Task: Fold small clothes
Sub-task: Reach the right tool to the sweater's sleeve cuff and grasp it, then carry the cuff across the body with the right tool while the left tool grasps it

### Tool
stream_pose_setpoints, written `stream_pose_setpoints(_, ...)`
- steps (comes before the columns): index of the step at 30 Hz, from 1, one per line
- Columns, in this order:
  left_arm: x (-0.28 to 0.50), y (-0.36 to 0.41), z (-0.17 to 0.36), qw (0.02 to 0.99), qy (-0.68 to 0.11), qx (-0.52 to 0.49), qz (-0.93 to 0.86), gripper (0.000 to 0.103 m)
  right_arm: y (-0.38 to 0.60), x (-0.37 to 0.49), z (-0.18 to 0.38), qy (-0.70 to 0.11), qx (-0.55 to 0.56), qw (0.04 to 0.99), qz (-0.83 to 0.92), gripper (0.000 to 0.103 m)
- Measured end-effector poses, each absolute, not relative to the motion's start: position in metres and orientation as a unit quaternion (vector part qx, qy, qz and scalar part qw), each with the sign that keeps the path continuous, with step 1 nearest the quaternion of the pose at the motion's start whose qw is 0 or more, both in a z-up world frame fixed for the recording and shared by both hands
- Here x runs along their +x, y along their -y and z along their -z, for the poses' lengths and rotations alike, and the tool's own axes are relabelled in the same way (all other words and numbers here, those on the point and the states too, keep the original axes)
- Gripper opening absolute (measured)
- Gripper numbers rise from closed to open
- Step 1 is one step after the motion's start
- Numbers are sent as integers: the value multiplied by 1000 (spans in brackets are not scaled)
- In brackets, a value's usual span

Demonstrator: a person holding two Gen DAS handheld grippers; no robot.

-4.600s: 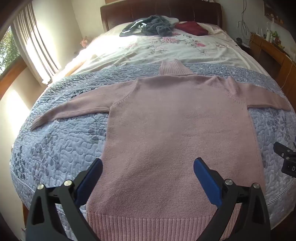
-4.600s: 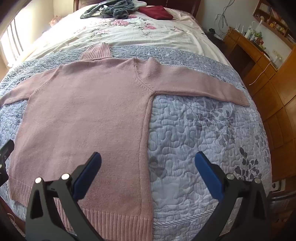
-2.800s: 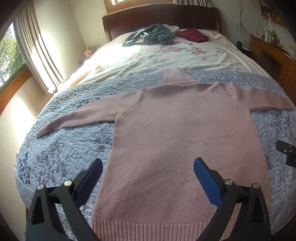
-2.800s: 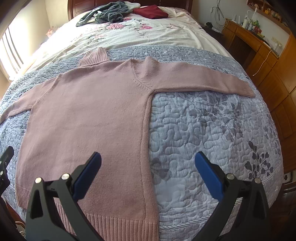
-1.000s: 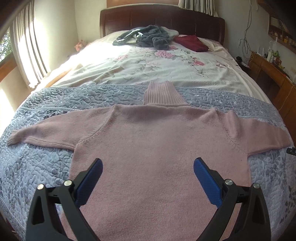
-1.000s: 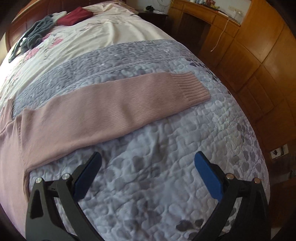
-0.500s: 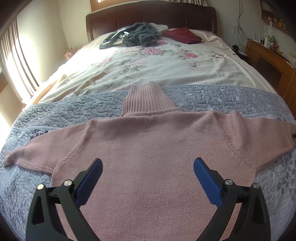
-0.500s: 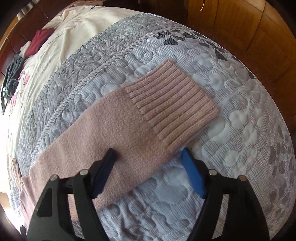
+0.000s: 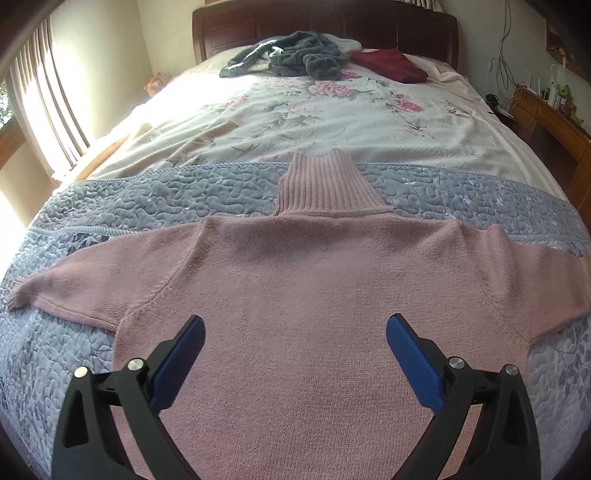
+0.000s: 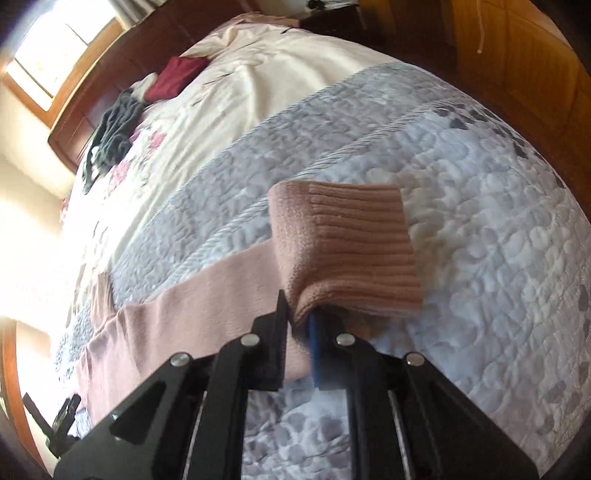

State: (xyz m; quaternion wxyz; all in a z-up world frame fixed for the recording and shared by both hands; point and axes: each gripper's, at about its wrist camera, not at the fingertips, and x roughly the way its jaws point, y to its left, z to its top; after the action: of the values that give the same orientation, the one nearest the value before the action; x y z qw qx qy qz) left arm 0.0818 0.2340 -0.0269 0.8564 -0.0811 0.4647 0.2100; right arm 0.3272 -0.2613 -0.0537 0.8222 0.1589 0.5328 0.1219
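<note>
- In the right wrist view, at lower centre of the frame, the right gripper (image 10: 301, 319) was seen clamped on the sleeve cuff (image 10: 354, 251) of the pink sweater (image 9: 314, 332); half a second earlier its jaws had been apart, straddling the sleeve as it lay flat.
- The ribbed cuff had been lifted off the grey quilt (image 10: 498, 229) and stood bunched above the jaws at centre frame, while the rest of the sleeve (image 10: 192, 306) trailed flat toward the lower left.
- This was judged to mark the start of the first fold: with the cuff secured, the sleeve could be carried across the body of the garment.
- In the left wrist view, at the bottom of the frame, the left gripper (image 9: 295, 354) was held with its jaws wide apart over the sweater's chest, nothing between the blue pads (image 9: 413, 365).
- The sweater was spread flat across the grey quilt, filling the lower half of that frame, with the other sleeve reaching to the left edge and the ribbed collar (image 9: 328, 184) pointing up toward centre.
- The framing had been drawn slightly closer to the collar than half a second before.
- Farther off, in the upper part of the frame, a dark grey garment (image 9: 295, 55) and a dark red one (image 9: 391, 64) lay on the floral sheet (image 9: 332, 110) by the headboard (image 9: 332, 26), evidently unfolded work yet to be done.
</note>
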Motion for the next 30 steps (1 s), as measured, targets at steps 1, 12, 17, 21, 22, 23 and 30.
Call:
stream_pose_setpoints(1,81,-237,28,855,-466,-85,-211,99,244,321,50,-531,148,822,-143,9)
stream_pose_setpoints(12,76,-245,31,853,-473,-109,-191,99,50,250,55,-545,51,776,-313,9)
stream_pose_setpoints(17,81,-237,34,853,-478,-132,-164,99,0,224,80,-558,-19,766,-319,10)
stream_pose_setpoints(21,92,-223,35,852,-486,-141,-138,99,-5,213,95,-562,-51,762,-318,16)
stream_pose_setpoints(22,96,-218,35,851,-488,-146,-129,99,-2,212,95,-562,-53,758,-326,19)
stream_pose_setpoints(23,100,-212,35,850,-491,-152,-116,99,3,206,90,-562,-51,755,-335,26)
stream_pose_setpoints(30,143,-147,50,825,-528,-203,-3,97,68,181,71,-544,-45,772,-327,33)
